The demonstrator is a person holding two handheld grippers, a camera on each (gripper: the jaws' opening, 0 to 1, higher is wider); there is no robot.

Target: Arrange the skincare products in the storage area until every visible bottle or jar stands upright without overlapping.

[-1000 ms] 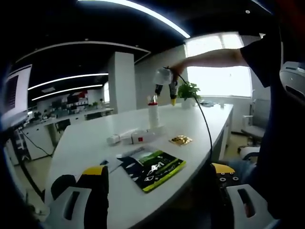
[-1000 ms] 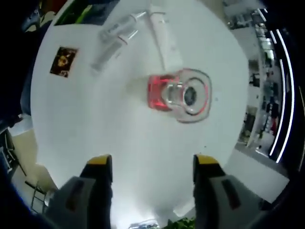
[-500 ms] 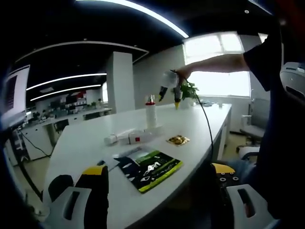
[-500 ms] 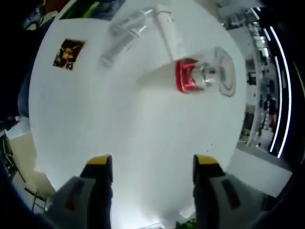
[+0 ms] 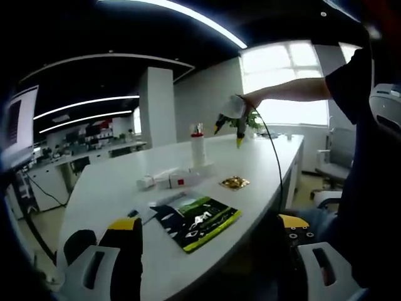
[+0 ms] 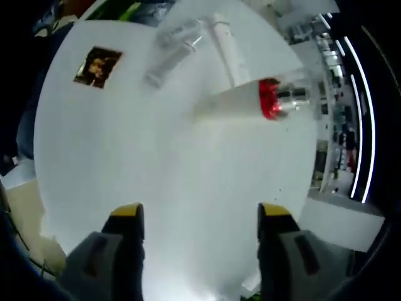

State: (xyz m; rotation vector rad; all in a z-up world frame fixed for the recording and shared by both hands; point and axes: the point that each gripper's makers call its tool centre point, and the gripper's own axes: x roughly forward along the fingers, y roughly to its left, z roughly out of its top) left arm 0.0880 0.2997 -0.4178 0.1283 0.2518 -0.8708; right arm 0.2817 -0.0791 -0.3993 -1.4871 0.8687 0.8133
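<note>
White curved table: right gripper, jaws apart and empty, has drawn back toward 3 o'clock from the upright white bottle with red collar and clear cap, so that bottle appears placed. White tubes lie flat at its 7 o'clock, still to be stood up. Left gripper idles open. The right gripper view shows the bottle from above; the left gripper view adds a green-edged booklet.

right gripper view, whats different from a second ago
The right gripper, open and empty, has drawn back from over the upright bottle, toward the person. In its own view the bottle has slid away toward the edge. The bottle, lying tubes and left gripper kept their places.
</note>
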